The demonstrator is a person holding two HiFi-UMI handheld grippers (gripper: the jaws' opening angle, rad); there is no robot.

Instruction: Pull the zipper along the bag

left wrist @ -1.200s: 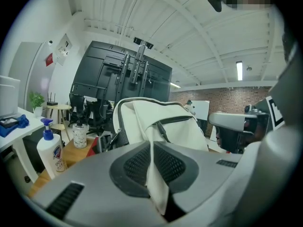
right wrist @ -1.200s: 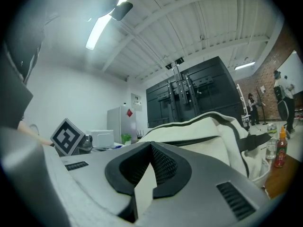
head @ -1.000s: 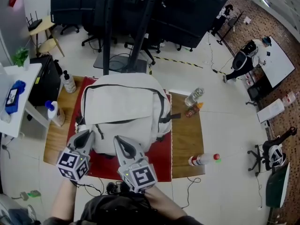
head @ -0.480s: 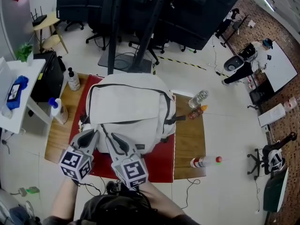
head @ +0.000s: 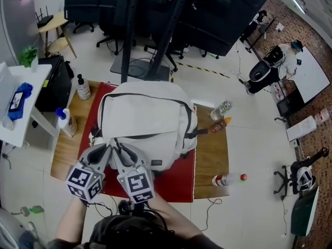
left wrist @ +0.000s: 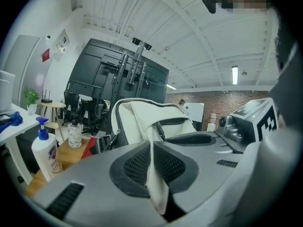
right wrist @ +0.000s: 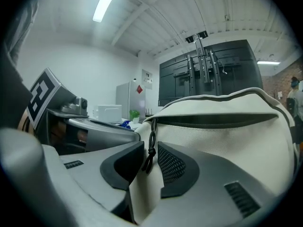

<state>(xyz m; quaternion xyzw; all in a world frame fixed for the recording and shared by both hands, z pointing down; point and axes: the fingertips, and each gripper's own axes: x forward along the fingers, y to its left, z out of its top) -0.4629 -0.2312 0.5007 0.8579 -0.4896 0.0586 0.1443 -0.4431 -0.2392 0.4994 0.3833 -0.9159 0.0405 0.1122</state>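
Since the earlier head views, the right gripper has shifted leftward across the front of the backpack and now sits just beside the left gripper. Its jaws have just been opening. They stand moderately apart, with the zipper pull cord hanging between the pads; neither pad presses on it. The cord is dark and knotted, and it drops from the left end of the front pocket zipper, a dark line running rightward across the cream fabric in the right gripper view.

The left gripper's jaws are nearly closed and clamp a fabric fold of the backpack, which rises between the two mesh pads. In the head view both grippers meet the lower left corner of the backpack, their marker cubes toward the person.

The backpack lies flat on a red mat, front pocket upward, and the mat covers the middle of a wooden counter. To the left of the mat stand a pump bottle and a blue-capped dispenser. To the right, a clear bottle and a small orange bottle lie near the far edge, and a red-capped bottle lies near the front edge.

A white side table stands at the left, well apart from the backpack.
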